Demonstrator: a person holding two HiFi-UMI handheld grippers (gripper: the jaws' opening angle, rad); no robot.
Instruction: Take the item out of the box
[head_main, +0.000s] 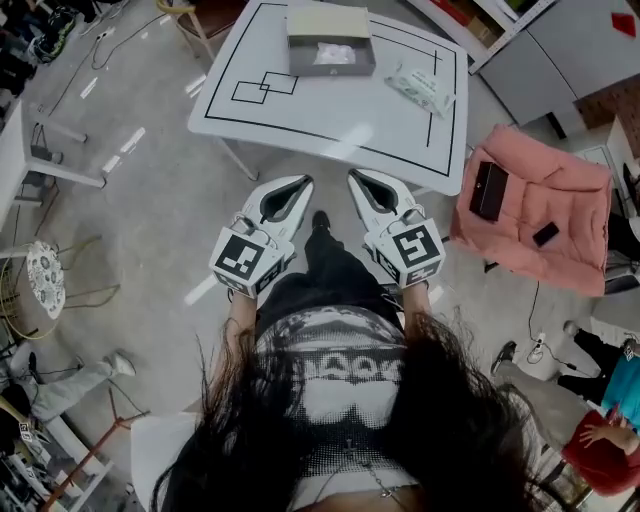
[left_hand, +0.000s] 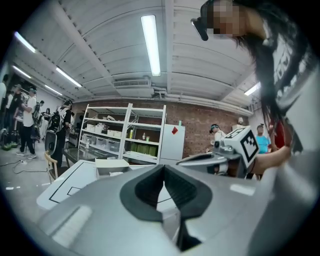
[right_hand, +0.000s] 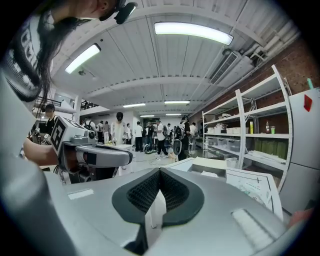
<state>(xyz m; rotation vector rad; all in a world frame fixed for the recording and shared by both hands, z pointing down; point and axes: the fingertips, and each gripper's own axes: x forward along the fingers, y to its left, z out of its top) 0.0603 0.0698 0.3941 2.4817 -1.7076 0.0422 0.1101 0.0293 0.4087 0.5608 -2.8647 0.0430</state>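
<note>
You hold both grippers close in front of your body, short of the near edge of the white table (head_main: 330, 115), which is marked with black lines. Your left gripper (head_main: 303, 183) has its jaws together, the dark pads meeting at the tips with nothing caught between them. Your right gripper (head_main: 356, 178) is the same: jaws closed tip to tip, and empty. The two grippers sit side by side, angled slightly toward each other, with their tips pointing at the table and their marker cubes nearest your waist. The box (head_main: 332, 70) stands open at the far side of the table, well apart from both grippers, with its lid flap folded back. The item (head_main: 335, 53), white and pale, lies inside the box. To the right of the box, a flat packet (head_main: 422, 88) rests on the table near the right edge. Off the table on your right, a pink jacket (head_main: 545, 215) is draped over a seat, and a dark flat object (head_main: 488, 190) lies on top of it.
</note>
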